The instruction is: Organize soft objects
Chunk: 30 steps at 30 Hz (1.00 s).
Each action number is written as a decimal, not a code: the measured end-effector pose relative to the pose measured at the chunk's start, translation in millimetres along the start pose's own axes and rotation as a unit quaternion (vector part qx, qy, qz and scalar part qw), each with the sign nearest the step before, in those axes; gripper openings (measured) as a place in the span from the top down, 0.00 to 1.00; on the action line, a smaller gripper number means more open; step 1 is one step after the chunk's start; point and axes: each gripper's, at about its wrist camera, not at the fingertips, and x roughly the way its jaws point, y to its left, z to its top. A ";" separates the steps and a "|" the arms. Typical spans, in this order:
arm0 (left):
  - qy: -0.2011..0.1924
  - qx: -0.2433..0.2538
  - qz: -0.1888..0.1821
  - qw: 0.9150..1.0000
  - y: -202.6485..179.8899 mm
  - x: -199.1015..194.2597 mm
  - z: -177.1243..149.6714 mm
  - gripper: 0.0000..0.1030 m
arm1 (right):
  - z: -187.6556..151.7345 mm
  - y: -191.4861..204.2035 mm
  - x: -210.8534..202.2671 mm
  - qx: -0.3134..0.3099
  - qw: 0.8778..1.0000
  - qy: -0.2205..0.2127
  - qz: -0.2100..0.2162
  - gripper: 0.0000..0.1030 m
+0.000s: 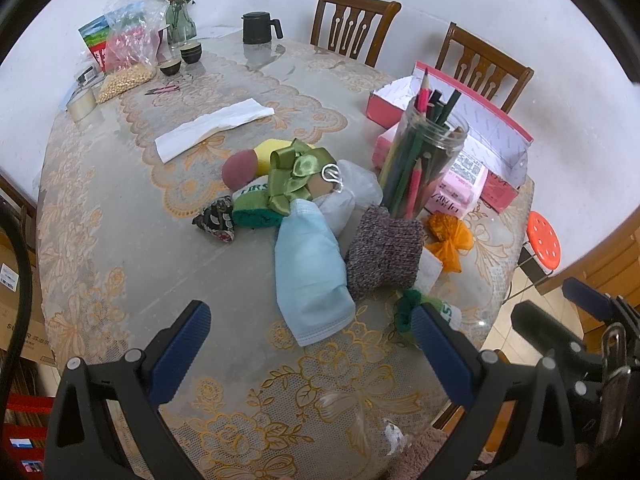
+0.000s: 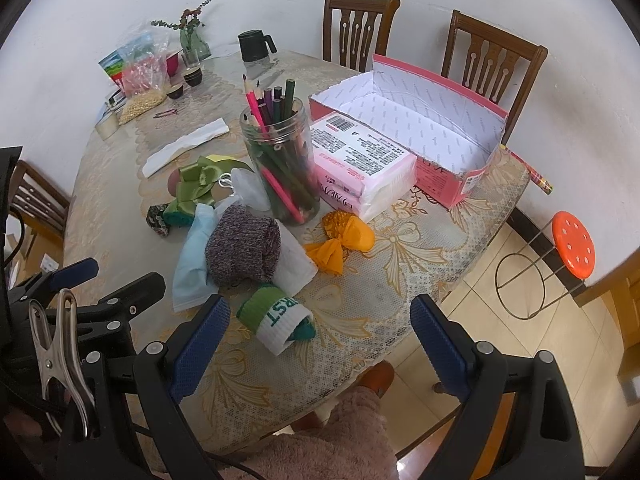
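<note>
A pile of soft things lies mid-table: a blue face mask (image 1: 310,272) (image 2: 191,264), a grey knitted sock roll (image 1: 384,254) (image 2: 242,246), a green-and-white sock roll (image 2: 280,318) (image 1: 424,312), an orange mesh pouch (image 2: 344,236) (image 1: 448,240), a green ribbon bow (image 1: 298,174) (image 2: 196,180), a second green sock (image 1: 252,204) and a dark patterned pouch (image 1: 218,220). An open pink box (image 2: 424,128) (image 1: 480,128) stands at the right. My left gripper (image 1: 310,332) is open just before the mask. My right gripper (image 2: 320,320) is open, the green-and-white sock between its fingers.
A jar of coloured pencils (image 2: 280,160) (image 1: 424,160) and a pink tissue pack (image 2: 360,164) stand between the pile and the box. A white folded cloth (image 1: 212,126), black mug (image 1: 258,28), cups, vase and bags sit far back. Two wooden chairs (image 2: 492,56) and an orange stool (image 2: 572,250) flank the table.
</note>
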 end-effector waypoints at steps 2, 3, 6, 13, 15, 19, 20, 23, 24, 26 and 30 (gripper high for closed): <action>0.000 0.000 0.000 1.000 0.0 -0.1 0.1 0.01 | 0.0 -0.2 0.0 0.000 1.000 0.000 0.000 0.08; -0.001 0.000 0.000 1.000 0.1 -0.2 0.1 0.01 | 0.2 -0.2 -0.1 0.000 1.000 0.000 0.000 0.08; -0.002 0.001 0.000 1.000 0.3 -0.4 0.1 0.01 | 0.3 -0.3 -0.1 -0.001 1.000 0.000 0.000 0.08; 0.001 -0.001 0.000 1.000 1.3 0.3 0.2 0.01 | 0.6 -1.0 -0.1 0.002 1.000 0.003 0.002 0.08; 0.001 -0.004 0.000 1.000 2.0 0.2 0.8 0.01 | 1.3 -3.1 -0.6 0.005 1.000 0.006 0.003 0.08; 0.003 -0.010 -0.001 1.000 3.3 1.9 1.9 0.01 | 2.7 -4.9 -1.5 0.002 1.000 0.008 0.005 0.08; 0.004 -0.012 -0.001 1.000 4.1 2.8 2.4 0.01 | 3.2 -5.1 -1.3 0.000 1.000 0.008 0.006 0.08; 0.007 -0.021 -0.001 1.000 7.9 6.0 4.4 0.01 | 5.2 -6.8 1.1 -0.006 1.000 0.010 0.013 0.08; 0.007 -0.023 0.000 1.000 9.5 7.0 5.6 0.01 | 5.9 -7.9 2.2 -0.007 1.000 0.011 0.016 0.08; 0.007 -0.024 0.000 1.000 11.5 9.1 7.7 0.01 | 7.8 -12.9 6.0 -0.005 1.000 0.017 0.023 0.08; 0.011 -0.026 0.013 1.000 15.0 14.5 11.2 0.01 | 11.8 -23.1 14.1 0.002 0.999 0.026 0.025 0.20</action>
